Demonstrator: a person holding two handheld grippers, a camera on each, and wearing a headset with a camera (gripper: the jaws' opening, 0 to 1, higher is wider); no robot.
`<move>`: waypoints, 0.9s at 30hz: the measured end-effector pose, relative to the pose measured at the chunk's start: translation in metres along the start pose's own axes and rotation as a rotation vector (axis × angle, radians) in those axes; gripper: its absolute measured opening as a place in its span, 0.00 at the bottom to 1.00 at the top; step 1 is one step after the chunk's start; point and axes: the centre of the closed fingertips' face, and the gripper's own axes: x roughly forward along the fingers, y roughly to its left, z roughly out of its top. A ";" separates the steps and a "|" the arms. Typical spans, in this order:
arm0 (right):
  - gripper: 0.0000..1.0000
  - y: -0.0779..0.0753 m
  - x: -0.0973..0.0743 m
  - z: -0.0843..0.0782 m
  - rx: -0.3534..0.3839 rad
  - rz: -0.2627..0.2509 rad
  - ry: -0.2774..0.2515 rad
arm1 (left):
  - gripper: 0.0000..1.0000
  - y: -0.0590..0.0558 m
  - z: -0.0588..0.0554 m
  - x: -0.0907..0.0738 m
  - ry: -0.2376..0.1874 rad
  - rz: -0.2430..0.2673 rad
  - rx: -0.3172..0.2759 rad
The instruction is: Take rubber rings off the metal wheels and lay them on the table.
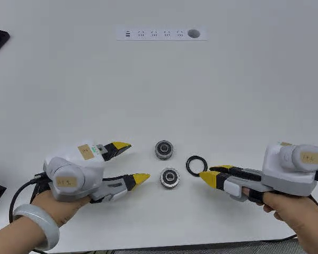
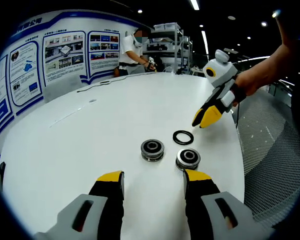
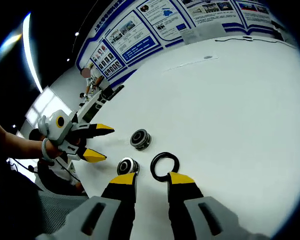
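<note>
- Lying flat on the white table [image 1: 238,95], one loose rubber ring [image 1: 196,165] is a thin black hoop with bare tabletop showing through its middle.
- At about 10 o'clock from the ring stands the far metal wheel [image 1: 164,149], round with a dark outer band. At about 8 o'clock is the near metal wheel [image 1: 169,178], whose rim looks bare and silvery.
- Both wheels sit apart from each other and from the ring.
- The right gripper [image 1: 212,173] points in from 3 o'clock. Its yellow-tipped jaws are parted only narrowly and hold nothing, with the tips just short of the ring.
- The left gripper [image 1: 136,161] comes in from 9 o'clock. Its jaws are spread wide and empty, opening toward the two wheels.
- The tabletop is smooth and matte.
- A white power strip [image 1: 160,34] lies well away at 12 o'clock.
- A pale bangle [image 1: 37,225] circles the wrist behind the left gripper.
- Nothing lies between either gripper and the wheels.
</note>
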 end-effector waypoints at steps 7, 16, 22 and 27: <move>0.38 0.008 -0.006 -0.005 -0.074 -0.008 0.018 | 0.49 -0.008 0.001 -0.017 -0.019 0.012 -0.009; 0.51 0.014 -0.011 -0.021 -0.162 -0.034 0.064 | 0.52 -0.020 -0.006 -0.031 -0.020 0.026 -0.039; 0.63 0.017 -0.016 -0.028 -0.251 -0.054 0.073 | 0.56 -0.028 -0.011 -0.041 -0.025 0.032 -0.066; 0.66 0.019 -0.020 -0.027 -0.303 -0.065 0.050 | 0.58 -0.031 -0.013 -0.048 -0.036 0.039 -0.094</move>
